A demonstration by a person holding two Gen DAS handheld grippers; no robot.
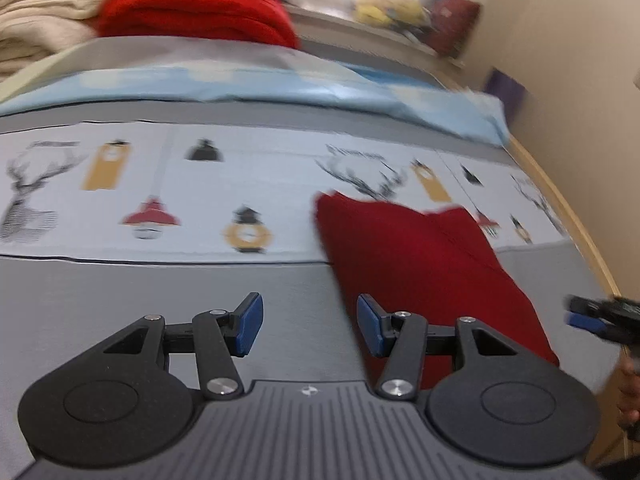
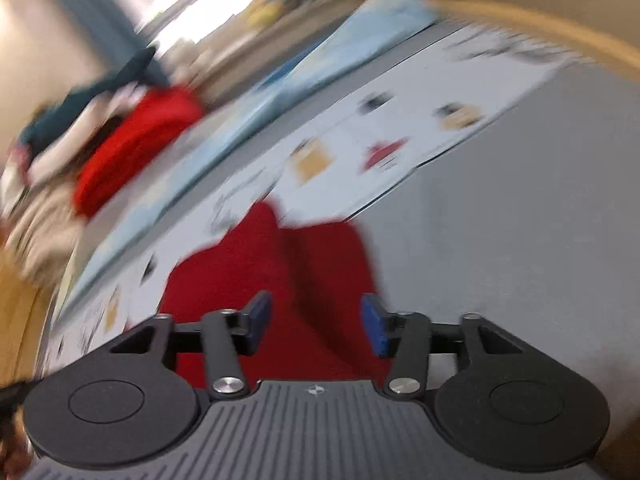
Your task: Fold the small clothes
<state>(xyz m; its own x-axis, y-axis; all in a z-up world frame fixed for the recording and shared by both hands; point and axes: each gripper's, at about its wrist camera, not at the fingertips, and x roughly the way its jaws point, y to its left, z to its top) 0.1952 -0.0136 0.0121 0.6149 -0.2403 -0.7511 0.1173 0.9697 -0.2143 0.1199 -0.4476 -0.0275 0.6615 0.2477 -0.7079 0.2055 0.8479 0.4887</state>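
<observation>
A small dark red garment (image 1: 420,264) lies flat on the grey cloth with its printed strip of deer and lanterns (image 1: 160,188). My left gripper (image 1: 310,326) hovers open over the grey cloth just left of the garment's near edge, nothing between its blue pads. The right gripper (image 1: 588,316) shows at the right edge of the left wrist view, beyond the garment. In the blurred right wrist view, my right gripper (image 2: 316,326) stands open above the same red garment (image 2: 280,272), its pads apart with no cloth pinched.
A bright red folded cloth (image 1: 196,12) and cream folded towels (image 1: 36,12) are stacked at the far left. A pale blue cloth (image 1: 280,88) runs along the far side. A wooden edge (image 1: 568,208) and a beige wall bound the right. A hand (image 1: 628,392) shows at right.
</observation>
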